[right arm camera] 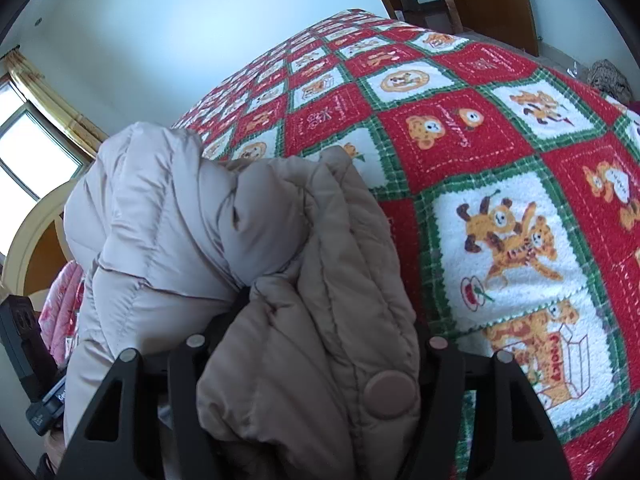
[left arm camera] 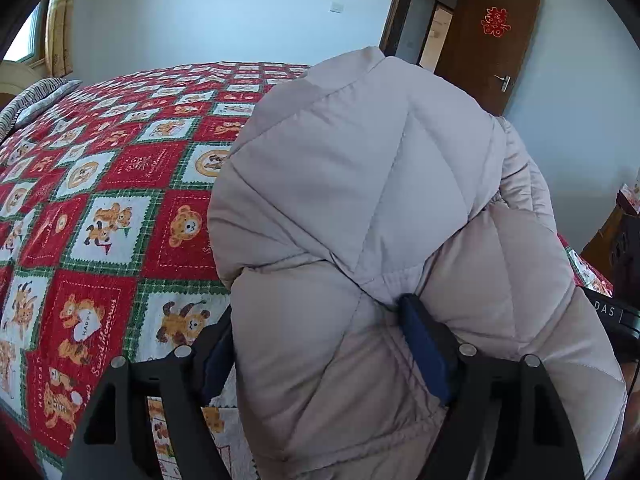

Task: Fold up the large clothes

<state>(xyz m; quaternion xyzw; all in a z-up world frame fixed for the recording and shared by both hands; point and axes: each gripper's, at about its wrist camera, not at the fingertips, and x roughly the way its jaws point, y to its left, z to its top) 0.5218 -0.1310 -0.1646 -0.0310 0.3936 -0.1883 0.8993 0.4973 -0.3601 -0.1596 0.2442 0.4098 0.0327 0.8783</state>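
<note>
A: What is the left tool (left arm camera: pixel 320 344) doing?
B: Its jaws stand either side of a thick fold of the beige puffer coat (left arm camera: pixel 360 184). One blue pad (left arm camera: pixel 426 352) presses into the quilting, the other is mostly hidden behind the fabric, so it looks clamped on the coat.

A: And the right tool (right arm camera: pixel 312 344)?
B: Same story: a bunched, padded edge of the coat (right arm camera: pixel 280 240) fills the gap between its black fingers (right arm camera: pixel 188 364), with a round snap button (right arm camera: pixel 390 394) just by the right finger. The pads themselves are buried, yet the fabric looks pinched.

A: Where is the coat?
B: Lifted in a puffy heap in front of both cameras, above the near edge of the bed, whose red, white and green teddy-bear blanket (right arm camera: pixel 500 140) spreads out beyond it. A brown door (left arm camera: pixel 492 40) stands open in the far wall
</note>
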